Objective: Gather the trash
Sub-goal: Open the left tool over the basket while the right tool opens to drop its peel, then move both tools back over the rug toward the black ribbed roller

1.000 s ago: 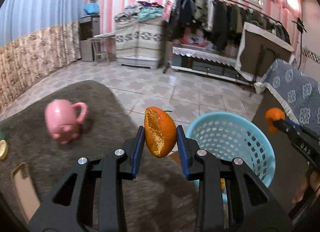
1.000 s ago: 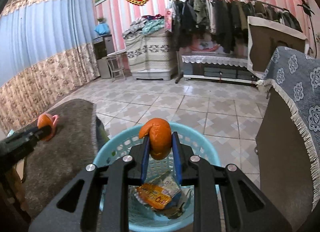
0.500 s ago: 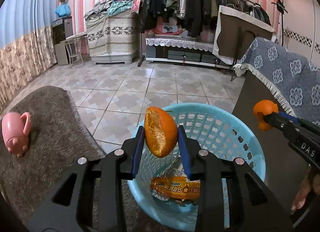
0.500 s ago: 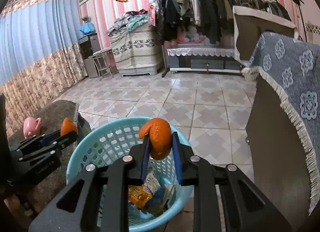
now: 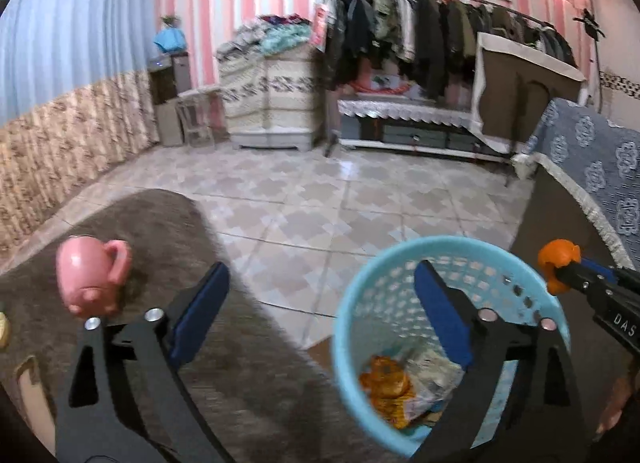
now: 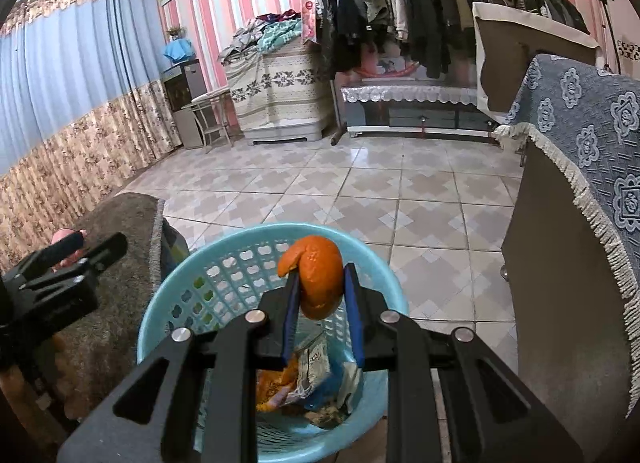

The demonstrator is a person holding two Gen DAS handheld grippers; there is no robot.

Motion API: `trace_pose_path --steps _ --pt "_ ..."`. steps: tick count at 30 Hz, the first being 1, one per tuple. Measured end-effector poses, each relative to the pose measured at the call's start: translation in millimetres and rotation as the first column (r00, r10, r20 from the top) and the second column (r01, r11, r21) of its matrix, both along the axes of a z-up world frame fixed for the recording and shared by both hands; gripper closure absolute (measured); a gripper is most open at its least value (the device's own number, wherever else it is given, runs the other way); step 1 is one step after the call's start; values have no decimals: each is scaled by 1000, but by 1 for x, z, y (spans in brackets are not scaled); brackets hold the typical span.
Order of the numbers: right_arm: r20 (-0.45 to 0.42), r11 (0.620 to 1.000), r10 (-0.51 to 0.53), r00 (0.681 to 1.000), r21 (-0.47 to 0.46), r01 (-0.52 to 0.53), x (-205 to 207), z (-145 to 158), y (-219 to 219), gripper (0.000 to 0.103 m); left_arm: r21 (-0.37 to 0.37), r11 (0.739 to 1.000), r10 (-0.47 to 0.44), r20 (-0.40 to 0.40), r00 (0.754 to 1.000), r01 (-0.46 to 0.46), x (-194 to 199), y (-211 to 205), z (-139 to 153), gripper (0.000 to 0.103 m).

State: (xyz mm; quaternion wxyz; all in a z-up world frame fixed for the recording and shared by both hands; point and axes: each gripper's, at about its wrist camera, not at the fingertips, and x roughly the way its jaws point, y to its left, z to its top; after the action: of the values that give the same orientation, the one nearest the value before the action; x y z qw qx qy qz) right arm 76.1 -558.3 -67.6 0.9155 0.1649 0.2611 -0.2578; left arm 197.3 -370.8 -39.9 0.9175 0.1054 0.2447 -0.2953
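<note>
A light blue plastic basket (image 5: 348,303) (image 6: 224,259) stands on the tiled floor beside the table. It holds an orange peel piece (image 5: 386,381), snack wrappers (image 6: 308,363) and other scraps. My left gripper (image 5: 320,295) is wide open and empty, straddling the table edge and the basket rim. My right gripper (image 6: 318,303) is shut on a piece of orange peel (image 6: 318,283) and holds it above the basket; the peel also shows in the left wrist view (image 5: 558,263). The left gripper shows at the left of the right wrist view (image 6: 90,245).
A pink pig-shaped mug (image 5: 90,281) lies on the brown fuzzy tablecloth (image 5: 160,231). A cabinet with a blue patterned cover (image 6: 580,151) stands close on the right of the basket. Tiled floor (image 6: 380,191) stretches to a clothes rack (image 6: 420,23) and stacked bedding.
My left gripper has opened and let go of its orange peel, which now lies in the basket. It has swung left, back towards the table. The right gripper still holds its peel.
</note>
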Motion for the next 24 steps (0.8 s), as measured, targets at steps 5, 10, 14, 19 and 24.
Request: trace_pose_path --steps 5,10,14,19,24 --pt "-19 1000 24 1000 -4 -24 17 -4 14 81 6 997 78 26 997 -78 3 29 5 5" --pt "-64 1000 11 998 -17 -13 28 -13 22 78 -11 992 124 29 992 -123 9 57 11 5" --pt "-62 1000 3 998 -14 -4 27 -13 20 51 -24 989 150 27 988 -149 12 70 14 5" --pt "-30 1000 16 999 -18 -16 25 -7 22 35 -40 982 185 19 983 -184 16 85 17 5" --pt "-19 998 18 1000 -58 -19 24 0 28 16 -42 977 209 29 978 -207 15 99 20 5"
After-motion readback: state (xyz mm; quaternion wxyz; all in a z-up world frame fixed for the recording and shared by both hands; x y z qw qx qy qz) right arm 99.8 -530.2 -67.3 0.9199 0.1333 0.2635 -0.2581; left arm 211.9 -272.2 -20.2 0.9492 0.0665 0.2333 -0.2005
